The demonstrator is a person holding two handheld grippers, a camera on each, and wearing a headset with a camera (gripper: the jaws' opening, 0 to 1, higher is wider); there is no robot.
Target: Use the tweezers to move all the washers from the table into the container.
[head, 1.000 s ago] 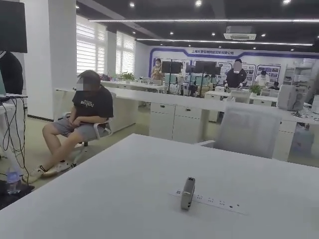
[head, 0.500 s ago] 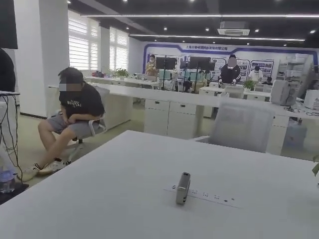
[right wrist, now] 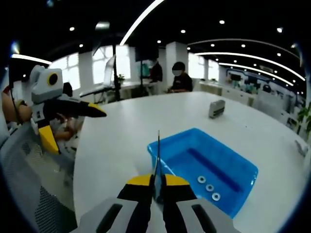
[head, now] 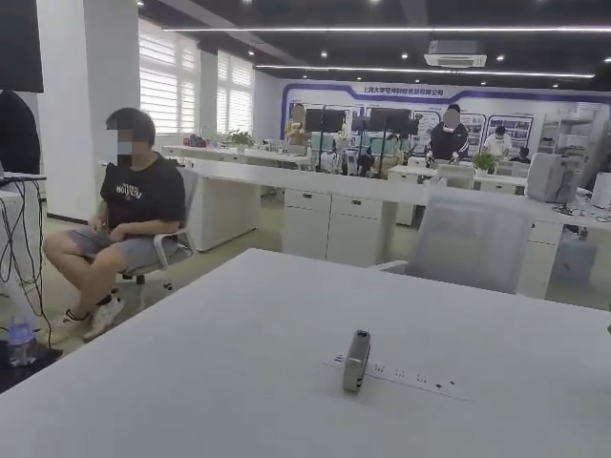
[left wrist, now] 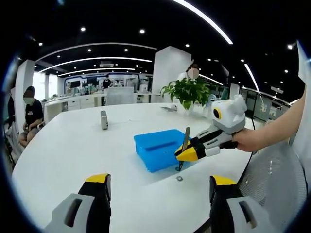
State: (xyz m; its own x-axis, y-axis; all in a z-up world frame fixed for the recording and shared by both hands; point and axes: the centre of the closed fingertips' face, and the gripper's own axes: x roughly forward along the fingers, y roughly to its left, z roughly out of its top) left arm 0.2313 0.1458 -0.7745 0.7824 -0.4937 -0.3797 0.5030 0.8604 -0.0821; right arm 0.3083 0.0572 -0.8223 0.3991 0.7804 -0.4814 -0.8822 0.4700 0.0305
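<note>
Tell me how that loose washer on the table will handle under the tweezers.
The washer looks small, thin and flat on the smooth white table, so it will probably slide rather than roll when nudged. Tiny and grey, it is likely light and stiff. Lying flat, it offers little edge, so the tweezers may slip off.

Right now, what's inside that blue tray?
Three washers lie on the floor of the tray. The tweezers and right gripper cover its near side, so anything there is hidden.

Left gripper [left wrist: 160, 178] jaws wide apart; right gripper [right wrist: 158, 180] clamping tweezers [right wrist: 158, 150].
</note>
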